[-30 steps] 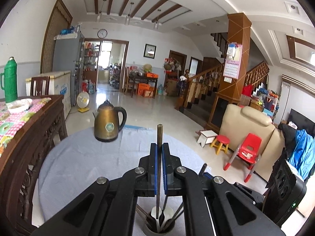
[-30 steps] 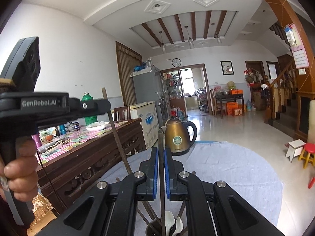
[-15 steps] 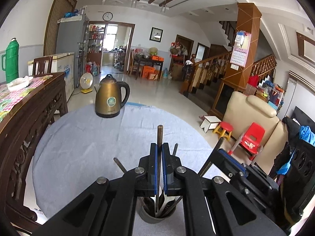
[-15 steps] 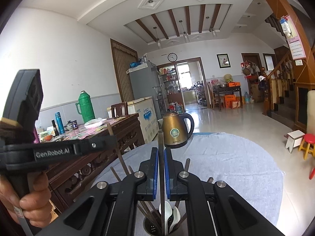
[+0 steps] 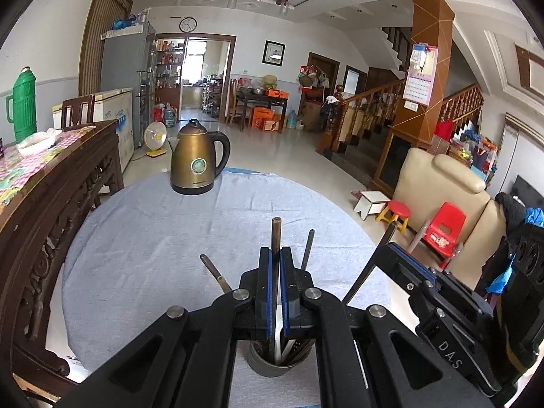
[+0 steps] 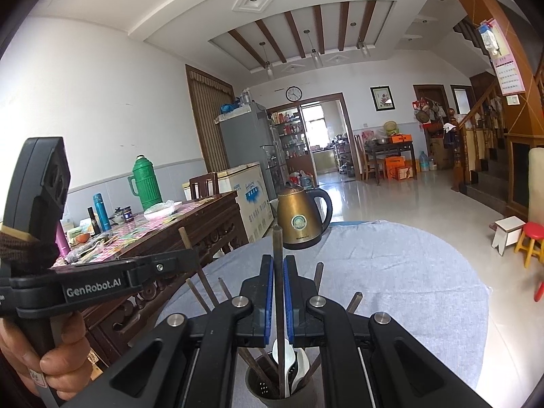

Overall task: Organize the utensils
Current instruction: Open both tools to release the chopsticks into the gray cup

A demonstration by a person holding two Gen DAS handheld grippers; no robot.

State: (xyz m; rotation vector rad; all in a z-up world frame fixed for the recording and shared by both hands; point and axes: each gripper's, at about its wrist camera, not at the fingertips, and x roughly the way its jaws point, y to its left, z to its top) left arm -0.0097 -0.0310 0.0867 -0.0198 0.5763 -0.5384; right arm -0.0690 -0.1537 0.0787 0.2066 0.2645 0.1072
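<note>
A grey utensil cup (image 5: 272,365) stands near the front of the round table; it also shows in the right wrist view (image 6: 268,391). It holds several dark chopsticks and white spoons (image 6: 295,363). My left gripper (image 5: 277,261) is shut on a dark chopstick (image 5: 276,234) that stands upright with its lower end in the cup. My right gripper (image 6: 278,268) is shut on another dark chopstick (image 6: 277,241), also upright over the cup. The right gripper also shows in the left wrist view (image 5: 391,255), just right of the cup.
A brass electric kettle (image 5: 197,159) stands at the far side of the table, which has a light blue cloth (image 5: 153,238). A carved wooden sideboard (image 5: 40,197) with a green thermos (image 5: 22,105) runs along the left. A sofa and red chair (image 5: 445,227) are to the right.
Both grippers have lowered with their chopsticks towards the cup. The cup and more of the table have come into view, and the chopsticks' lower ends now sit in the cup.
</note>
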